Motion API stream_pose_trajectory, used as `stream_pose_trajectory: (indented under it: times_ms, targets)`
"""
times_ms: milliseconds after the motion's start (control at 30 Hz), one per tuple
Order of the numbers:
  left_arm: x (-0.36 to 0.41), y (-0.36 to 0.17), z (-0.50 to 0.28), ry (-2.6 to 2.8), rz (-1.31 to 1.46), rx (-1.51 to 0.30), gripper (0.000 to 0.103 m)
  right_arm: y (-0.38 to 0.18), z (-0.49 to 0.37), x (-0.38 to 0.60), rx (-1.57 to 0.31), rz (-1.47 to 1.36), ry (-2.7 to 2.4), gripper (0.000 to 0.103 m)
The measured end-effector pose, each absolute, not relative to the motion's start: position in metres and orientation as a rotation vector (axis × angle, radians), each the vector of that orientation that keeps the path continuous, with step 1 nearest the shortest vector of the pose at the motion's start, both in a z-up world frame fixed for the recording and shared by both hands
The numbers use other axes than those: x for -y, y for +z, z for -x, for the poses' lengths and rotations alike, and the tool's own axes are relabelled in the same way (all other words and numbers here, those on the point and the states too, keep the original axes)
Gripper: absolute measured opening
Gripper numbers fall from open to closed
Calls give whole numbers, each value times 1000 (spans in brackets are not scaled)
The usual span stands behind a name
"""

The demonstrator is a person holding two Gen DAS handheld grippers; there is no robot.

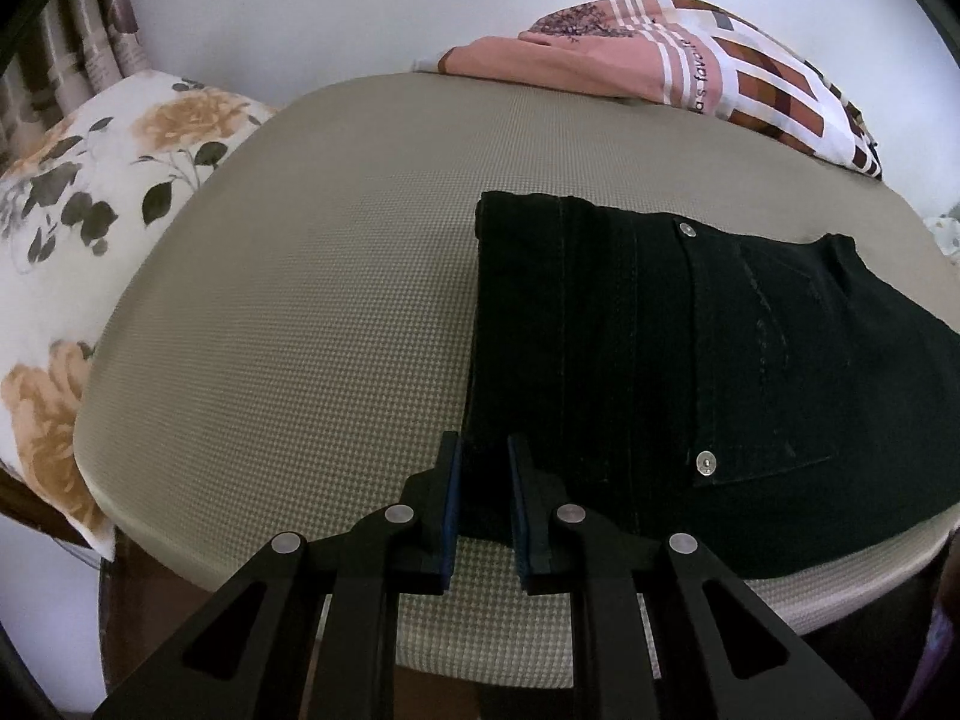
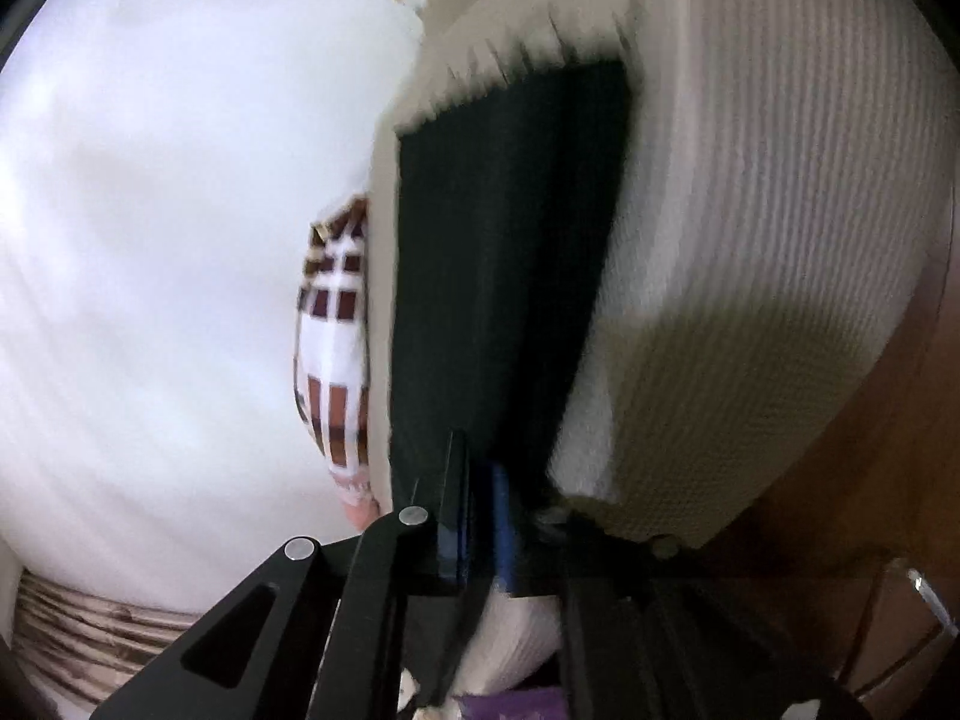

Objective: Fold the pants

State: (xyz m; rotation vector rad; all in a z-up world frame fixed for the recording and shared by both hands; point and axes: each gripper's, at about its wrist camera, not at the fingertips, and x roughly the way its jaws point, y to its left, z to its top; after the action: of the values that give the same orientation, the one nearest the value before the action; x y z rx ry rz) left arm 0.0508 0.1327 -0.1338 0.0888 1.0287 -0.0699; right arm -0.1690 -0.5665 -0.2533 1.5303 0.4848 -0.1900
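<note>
Left wrist view, cushion: it carries your work; keep it flat.
Pants: folded black denim on the cushion's right half, pocket up, squared for your next fold.
Left gripper: jaws narrow, pinching the pants' near corner.
Right gripper: blurred; jaws nearly together at the pants' edge; you cannot tell whether they grip.

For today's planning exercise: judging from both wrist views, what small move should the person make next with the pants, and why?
Probably lift the left tongs slightly, carrying the near edge of the black pants for another fold. They are shut on that edge, and the pants lie flat, already folded, on the beige mattress. The right tongs' hold is too blurred to judge.
</note>
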Motion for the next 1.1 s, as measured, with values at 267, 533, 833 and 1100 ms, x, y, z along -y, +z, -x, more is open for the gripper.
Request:
stream_pose_trajectory:
  times_ms: [267, 533, 833, 1100]
  targets:
    - [-132, -134, -50, -62, -80, -1023, 17, -240, 189, 588, -470, -1416, -336, 3]
    - [-132, -135, -46, -66, -93, -1006, 18, -246, 193, 587, -466, -1394, -367, 2]
    - [-137, -132, -47, -32, -82, -1004, 37, -222, 208, 603, -446, -1374, -538, 12]
    - [-156, -104, -45, 6, 60, -982, 65, -120, 54, 481, -657, -857, 9, 17]
